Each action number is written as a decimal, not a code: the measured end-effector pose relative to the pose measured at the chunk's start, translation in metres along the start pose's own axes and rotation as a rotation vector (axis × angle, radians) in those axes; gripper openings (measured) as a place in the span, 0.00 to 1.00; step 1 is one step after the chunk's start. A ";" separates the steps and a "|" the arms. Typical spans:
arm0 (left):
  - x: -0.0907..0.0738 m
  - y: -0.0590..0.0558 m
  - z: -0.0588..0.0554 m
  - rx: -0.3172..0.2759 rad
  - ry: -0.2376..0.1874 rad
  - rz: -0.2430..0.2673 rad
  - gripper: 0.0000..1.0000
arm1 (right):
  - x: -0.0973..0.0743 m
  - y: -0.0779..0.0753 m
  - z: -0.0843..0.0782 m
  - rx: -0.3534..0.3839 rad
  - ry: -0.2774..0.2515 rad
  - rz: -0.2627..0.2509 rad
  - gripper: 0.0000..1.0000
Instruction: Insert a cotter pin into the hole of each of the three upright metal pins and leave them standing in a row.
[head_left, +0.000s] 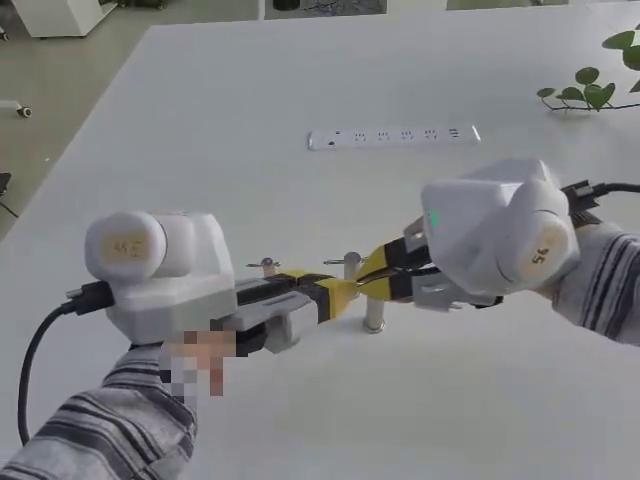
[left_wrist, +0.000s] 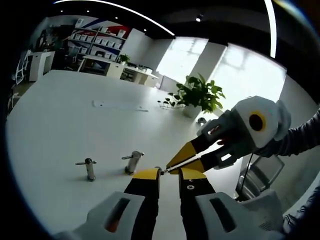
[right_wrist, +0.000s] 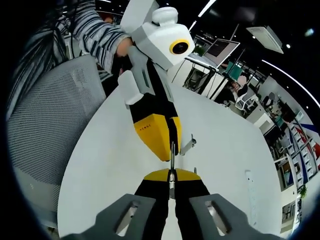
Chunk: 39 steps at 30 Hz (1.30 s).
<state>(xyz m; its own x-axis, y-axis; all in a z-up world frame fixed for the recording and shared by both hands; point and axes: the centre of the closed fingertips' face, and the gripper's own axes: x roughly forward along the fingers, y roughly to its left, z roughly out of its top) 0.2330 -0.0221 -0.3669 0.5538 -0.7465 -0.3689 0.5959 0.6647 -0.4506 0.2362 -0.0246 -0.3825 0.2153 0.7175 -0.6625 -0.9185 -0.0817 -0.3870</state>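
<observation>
Jaws of the right gripper (right_wrist: 171, 176) pinch a thin silver cotter pin (right_wrist: 172, 156); two of three look done
Left gripper (left_wrist: 170, 174) meets its tip, grip unclear; left upright steel pin (left_wrist: 89, 168) and middle upright steel pin (left_wrist: 132, 162) carry cross-pins, third upright steel pin (head_left: 375, 318) beneath seems unfilled

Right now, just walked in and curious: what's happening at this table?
A person holds a gripper in each hand, tips meeting above the white table. The right gripper pinches a thin cotter pin, its end at the tips of the left gripper. Three metal pins stand on the table: one below the tips, two behind.
</observation>
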 end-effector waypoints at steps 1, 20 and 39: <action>0.000 0.000 0.000 0.005 -0.001 0.004 0.09 | 0.000 0.001 0.001 -0.003 0.000 0.000 0.00; -0.004 -0.001 -0.006 0.038 -0.014 -0.010 0.00 | 0.002 0.006 0.008 0.023 -0.009 -0.005 0.00; -0.013 -0.008 -0.017 0.219 0.019 -0.097 0.00 | -0.007 0.022 0.002 0.528 -0.162 0.125 0.04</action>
<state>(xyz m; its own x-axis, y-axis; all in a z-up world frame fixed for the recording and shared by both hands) 0.2111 -0.0178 -0.3721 0.4775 -0.8064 -0.3488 0.7591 0.5786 -0.2983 0.2142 -0.0304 -0.3849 0.0793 0.8248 -0.5599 -0.9840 0.1548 0.0886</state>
